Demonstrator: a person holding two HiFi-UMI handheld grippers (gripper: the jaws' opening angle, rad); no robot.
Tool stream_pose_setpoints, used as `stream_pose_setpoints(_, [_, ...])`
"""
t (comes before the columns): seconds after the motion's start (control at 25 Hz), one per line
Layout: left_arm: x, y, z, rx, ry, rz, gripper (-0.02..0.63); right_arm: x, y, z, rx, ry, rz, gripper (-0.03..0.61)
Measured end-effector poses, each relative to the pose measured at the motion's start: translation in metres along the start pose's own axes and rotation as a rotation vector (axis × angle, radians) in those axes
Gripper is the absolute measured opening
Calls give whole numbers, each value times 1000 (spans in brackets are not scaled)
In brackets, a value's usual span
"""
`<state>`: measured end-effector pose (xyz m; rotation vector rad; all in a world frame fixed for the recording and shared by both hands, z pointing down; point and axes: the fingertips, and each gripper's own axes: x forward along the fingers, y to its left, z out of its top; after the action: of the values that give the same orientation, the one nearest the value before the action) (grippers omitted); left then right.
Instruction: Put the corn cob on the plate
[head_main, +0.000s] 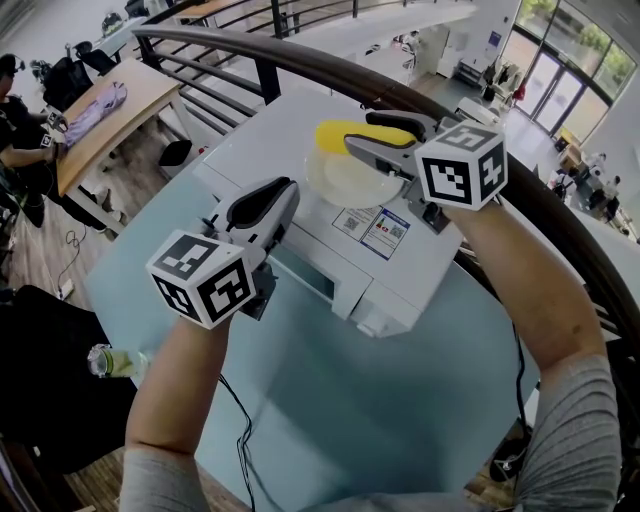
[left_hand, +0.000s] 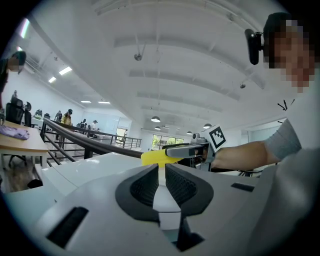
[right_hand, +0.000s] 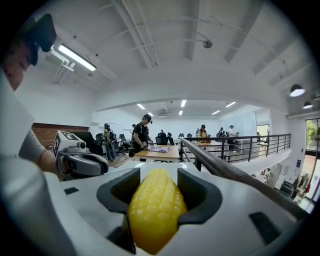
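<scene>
My right gripper (head_main: 360, 132) is shut on a yellow corn cob (head_main: 335, 133) and holds it level, just above the far rim of a pale round plate (head_main: 345, 185). The cob (right_hand: 156, 210) fills the space between the right gripper's jaws (right_hand: 157, 180) in the right gripper view. The plate rests on top of a white box-shaped machine (head_main: 290, 135). My left gripper (head_main: 285, 190) is shut with nothing in it, to the left of and nearer than the plate. In the left gripper view its jaws (left_hand: 161, 172) point toward the cob (left_hand: 152, 158) and the right gripper (left_hand: 182, 150).
The white machine stands on a light blue table (head_main: 380, 400), with printed labels (head_main: 372, 228) on its top. A dark curved railing (head_main: 560, 220) runs behind and to the right. A wooden table (head_main: 110, 110) and a seated person are at far left; a bottle (head_main: 110, 362) lies beside the blue table.
</scene>
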<state>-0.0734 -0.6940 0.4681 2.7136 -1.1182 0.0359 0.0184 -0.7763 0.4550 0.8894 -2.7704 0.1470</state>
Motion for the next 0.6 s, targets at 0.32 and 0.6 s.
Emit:
stream_pose_setpoints(0.32, [0, -1, 0, 11, 0, 1, 58, 0, 1, -1, -22, 21, -11, 242])
stream_pose_setpoints(0.6, [0, -1, -1, 23, -2, 3, 58, 0, 0, -2, -12, 32, -16, 244])
